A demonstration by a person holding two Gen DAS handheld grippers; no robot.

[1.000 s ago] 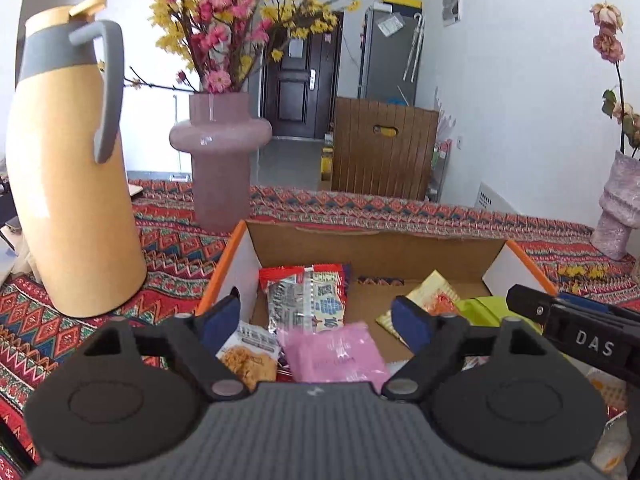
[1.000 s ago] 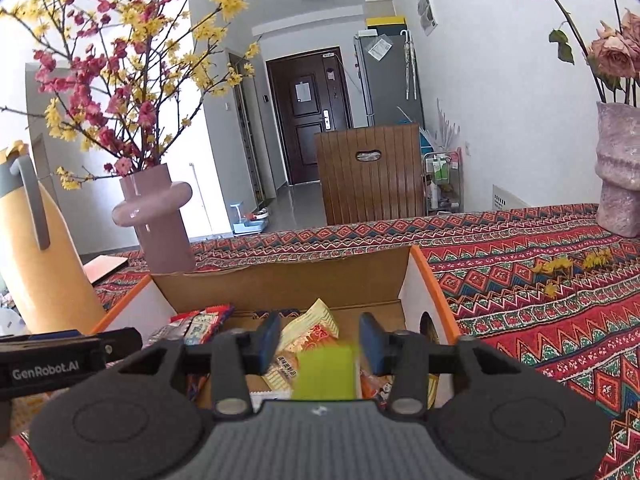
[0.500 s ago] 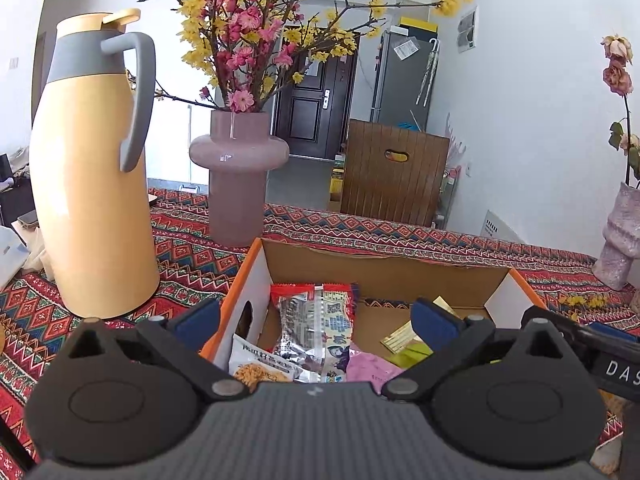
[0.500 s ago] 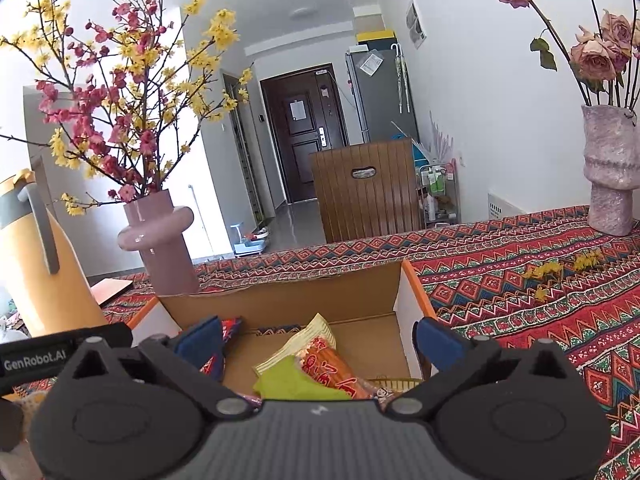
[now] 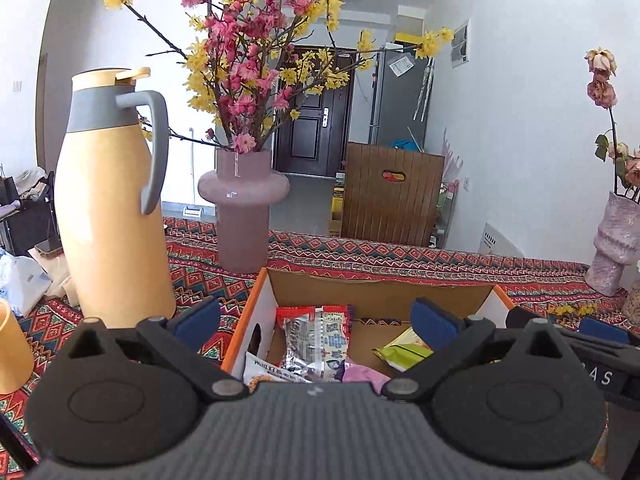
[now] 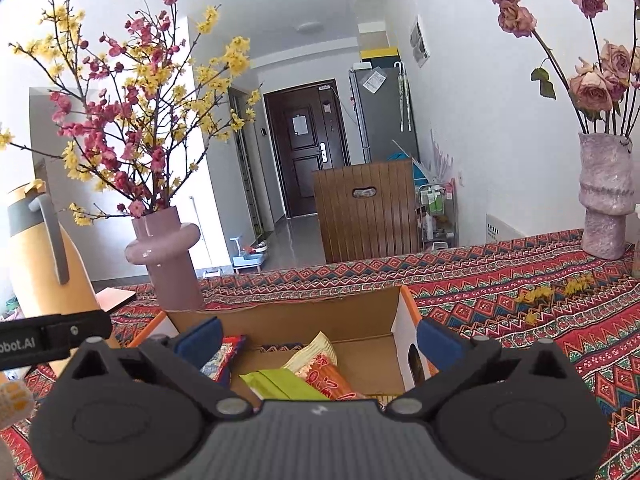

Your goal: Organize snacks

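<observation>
Tongs (image 5: 316, 322) gape empty above box rim (image 5: 376, 280).

The left hand-held gripper (image 5: 316, 322) has a dark grey ribbed housing with a small pale mark at its front edge, flanked by two black rounded plates, each with a shallow pressed circle and a triangular cut-out. Black link arms pivot on silver round screws and end in blue fingertips (image 5: 434, 322). The right hand-held gripper (image 6: 318, 340) is built alike; its side bar shows white letters "AS", the left one's "bot.AI".
</observation>
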